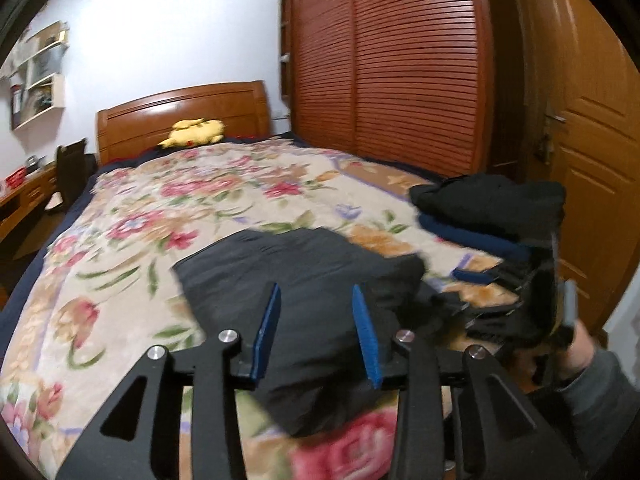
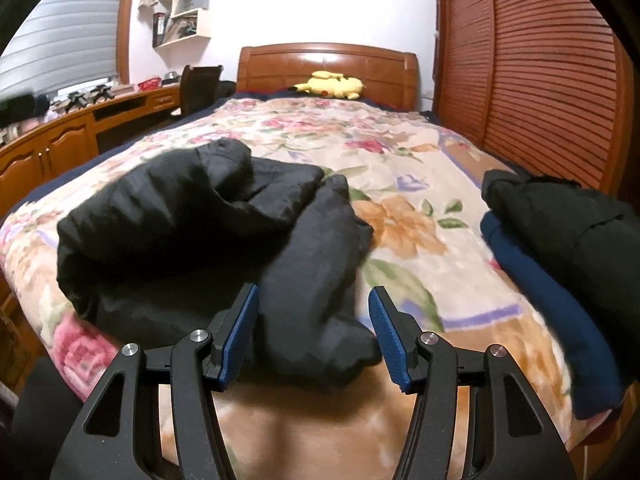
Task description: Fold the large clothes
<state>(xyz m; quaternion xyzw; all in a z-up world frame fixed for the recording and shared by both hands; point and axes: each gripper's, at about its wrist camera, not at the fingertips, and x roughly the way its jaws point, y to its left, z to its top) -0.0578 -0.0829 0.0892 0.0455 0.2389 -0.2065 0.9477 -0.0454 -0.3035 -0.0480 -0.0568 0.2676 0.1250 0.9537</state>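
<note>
A black padded jacket (image 1: 304, 276) lies bunched on the floral bedspread (image 1: 160, 208). My left gripper (image 1: 316, 288) hovers just over its near end with the blue pads apart and not pressing on the cloth. In the right wrist view the jacket (image 2: 180, 220) is a loose heap, and one thick fold of it runs down between the pads of my right gripper (image 2: 314, 288). That fold fills the gap at the base of the pads, which close on it.
A stack of folded clothes, black over navy (image 2: 560, 240), sits at the bed's right edge (image 1: 492, 204). A yellow plush toy (image 2: 332, 84) lies by the headboard. Slatted wardrobe doors (image 1: 400, 72) stand right, a desk (image 2: 60, 136) left. A person's hand and grey sleeve (image 1: 588, 364) show at right.
</note>
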